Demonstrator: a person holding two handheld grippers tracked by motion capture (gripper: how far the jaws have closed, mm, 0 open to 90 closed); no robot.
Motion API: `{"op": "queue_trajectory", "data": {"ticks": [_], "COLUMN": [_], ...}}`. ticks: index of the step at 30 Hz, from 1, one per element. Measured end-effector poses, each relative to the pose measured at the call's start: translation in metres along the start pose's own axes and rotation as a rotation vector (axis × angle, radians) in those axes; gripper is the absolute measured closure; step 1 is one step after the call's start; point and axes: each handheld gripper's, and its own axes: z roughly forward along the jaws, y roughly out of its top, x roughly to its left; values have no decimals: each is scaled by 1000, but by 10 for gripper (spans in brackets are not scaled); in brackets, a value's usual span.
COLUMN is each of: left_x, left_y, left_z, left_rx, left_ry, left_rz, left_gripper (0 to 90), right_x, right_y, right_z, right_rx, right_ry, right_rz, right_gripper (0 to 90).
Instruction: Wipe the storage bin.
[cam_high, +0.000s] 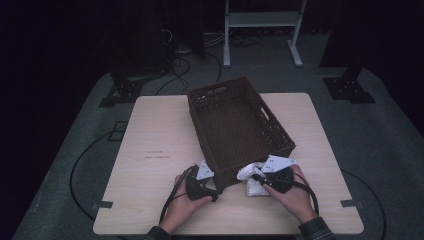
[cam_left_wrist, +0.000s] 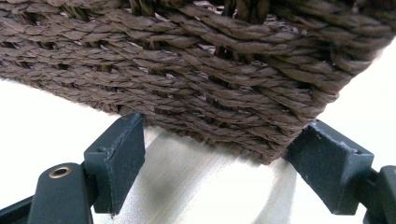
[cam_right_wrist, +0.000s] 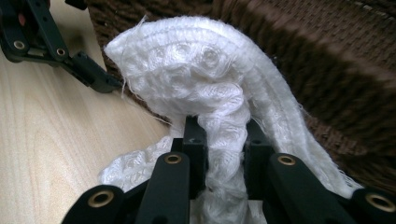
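While the left gripper (cam_high: 216, 194) spreads its jaws at the brown basket's (cam_high: 239, 127) near corner, the right gripper (cam_right_wrist: 224, 140) clamps a white cloth (cam_right_wrist: 205, 79) against its near wall.

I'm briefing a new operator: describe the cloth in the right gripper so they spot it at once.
Find the brown woven basket standing mid-table. At its near right corner, the right gripper pinches a white knitted cloth, part trailing onto the table. It is the one soft, white, textured thing there.

Basket (cam_left_wrist: 196, 70) rim beyond the top edge
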Motion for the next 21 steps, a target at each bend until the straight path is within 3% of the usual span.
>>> {"op": "queue_trajectory", "data": {"ticks": [16, 21], "left_x": [0, 0], "left_y": [0, 0], "left_z": [0, 0], "left_rx": [1, 1], "left_ry": [0, 0], "left_rz": [1, 1], "left_gripper": [199, 200], "right_x": [4, 12], "right_y": [-6, -8], "right_z": [24, 37], "right_rx": [66, 119], "right_ry": [69, 85], "right_rz": [26, 1], "right_gripper": [761, 761]}}
